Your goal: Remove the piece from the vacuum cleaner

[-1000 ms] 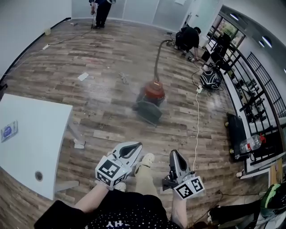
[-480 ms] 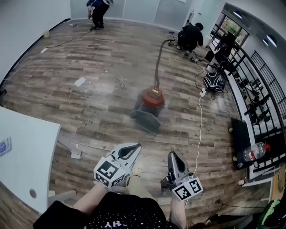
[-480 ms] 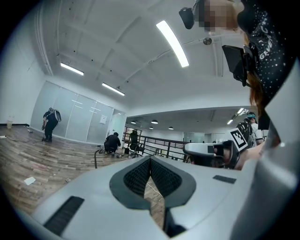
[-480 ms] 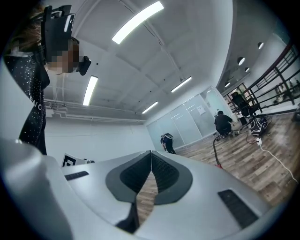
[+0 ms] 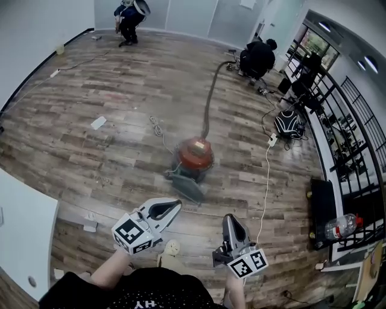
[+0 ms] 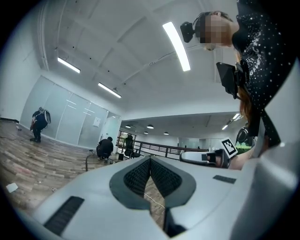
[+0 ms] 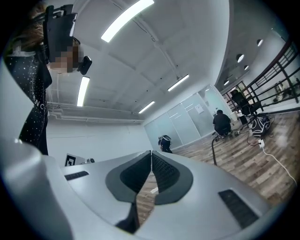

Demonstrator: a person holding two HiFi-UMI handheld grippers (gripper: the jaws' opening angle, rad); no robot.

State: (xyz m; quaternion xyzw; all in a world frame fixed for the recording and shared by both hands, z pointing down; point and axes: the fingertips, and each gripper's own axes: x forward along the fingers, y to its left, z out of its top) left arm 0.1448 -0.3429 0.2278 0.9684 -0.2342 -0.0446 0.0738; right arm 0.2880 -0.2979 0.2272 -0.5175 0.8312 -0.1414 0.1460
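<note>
The red vacuum cleaner (image 5: 193, 157) stands on the wooden floor, mid-frame in the head view. Its dark hose (image 5: 208, 99) runs away toward the back, and a flat grey piece (image 5: 186, 189) lies against its near side. My left gripper (image 5: 175, 206) is held low, in front of the vacuum and apart from it, jaws shut and empty. To its right, my right gripper (image 5: 229, 219) is shut too, with nothing in it. Both gripper views look up over closed jaws at the room: left gripper (image 6: 150, 158), right gripper (image 7: 151, 153). The vacuum's hose (image 7: 213, 147) shows in the right gripper view.
A white table (image 5: 21, 220) juts in at the left. A white power cable (image 5: 265, 175) runs along the floor right of the vacuum. One person (image 5: 258, 57) crouches at the hose's far end, another person (image 5: 128, 17) stands at the back. Bags and railings line the right side.
The vacuum cleaner sits lower and nearer in the head view as I walk toward it. The table has slid out to the left. Both grippers stay shut.
</note>
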